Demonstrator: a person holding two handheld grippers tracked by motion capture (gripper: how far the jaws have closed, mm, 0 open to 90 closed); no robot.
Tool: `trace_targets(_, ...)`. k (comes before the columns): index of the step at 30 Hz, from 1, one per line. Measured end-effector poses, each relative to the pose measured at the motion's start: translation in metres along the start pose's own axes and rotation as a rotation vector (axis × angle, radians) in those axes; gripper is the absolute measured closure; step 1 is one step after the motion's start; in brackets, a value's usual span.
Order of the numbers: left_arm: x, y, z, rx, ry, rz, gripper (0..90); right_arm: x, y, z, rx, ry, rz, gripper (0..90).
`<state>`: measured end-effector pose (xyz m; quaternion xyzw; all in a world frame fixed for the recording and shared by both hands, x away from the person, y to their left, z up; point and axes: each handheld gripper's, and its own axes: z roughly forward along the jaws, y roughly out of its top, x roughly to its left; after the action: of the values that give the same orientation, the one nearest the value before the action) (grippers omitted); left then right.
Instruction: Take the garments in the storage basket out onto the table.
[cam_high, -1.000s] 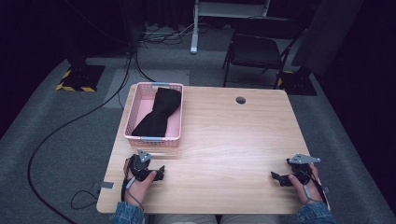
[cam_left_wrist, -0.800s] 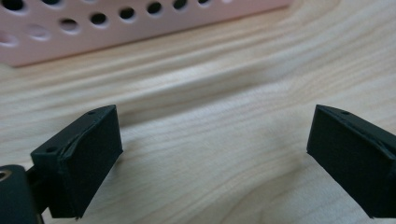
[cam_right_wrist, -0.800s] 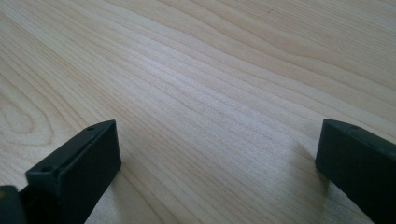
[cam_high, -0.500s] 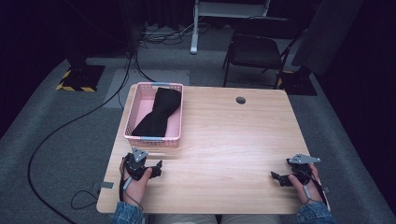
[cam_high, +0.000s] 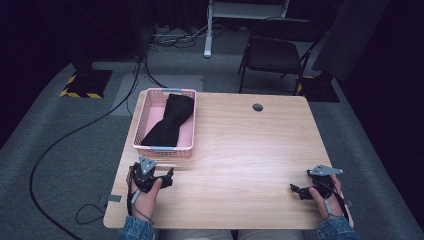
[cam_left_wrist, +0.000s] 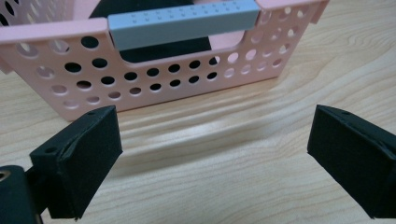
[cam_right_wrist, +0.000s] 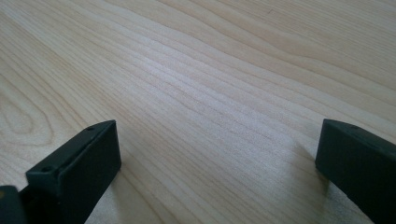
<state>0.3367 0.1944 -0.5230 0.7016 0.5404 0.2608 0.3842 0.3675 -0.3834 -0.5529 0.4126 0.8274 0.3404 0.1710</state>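
**Both grippers parked, dark cloth waiting in the pink basket**

The black cloth (cam_high: 169, 122) lay inside the pink basket (cam_high: 140, 125), which sat at the far left of the worktop (cam_high: 250, 150). The cloth ran lengthwise down the basket, pinched or twisted narrow about its middle and spreading wider toward both ends, its near end reaching the near wall. In the left gripper view that near wall (cam_left_wrist: 154, 84) stood just beyond the jaws, perforated with round holes, a grey handle bar (cam_left_wrist: 184, 21) across its top and the dark fabric (cam_left_wrist: 182, 46) showing behind the cut-out.

The left gripper (cam_high: 159, 176) rested on the worktop just near of the basket, not touching it, its jaws spread wide with nothing between them. The right gripper (cam_high: 298, 190) sat well apart at the near right edge, jaws likewise released over bare wood (cam_right_wrist: 196, 93).

The cloth looked soft, light and limp; it would likely sag and drape once lifted, and would not slip much against padded jaws. A pinch at the narrowed middle would gather the most fabric in one bite, while an end or corner would let it hang free for spreading. The basket seemed light as well, so a snagged pull could drag it along; lifting upward from inside it seemed the safer choice.
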Motion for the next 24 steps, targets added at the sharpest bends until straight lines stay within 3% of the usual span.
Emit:
trace_targets(14, 0.001, 0.020, -0.010, -0.088, 0.014, -0.019, 2.4, 0.000, 0.000, 0.000, 0.000, 0.000, 0.000, 0.1)
trace_targets(24, 0.004, 0.037, -0.011, -0.106, 0.016, 0.006, 2.4, 0.000, 0.000, 0.000, 0.000, 0.000, 0.000, 0.1)
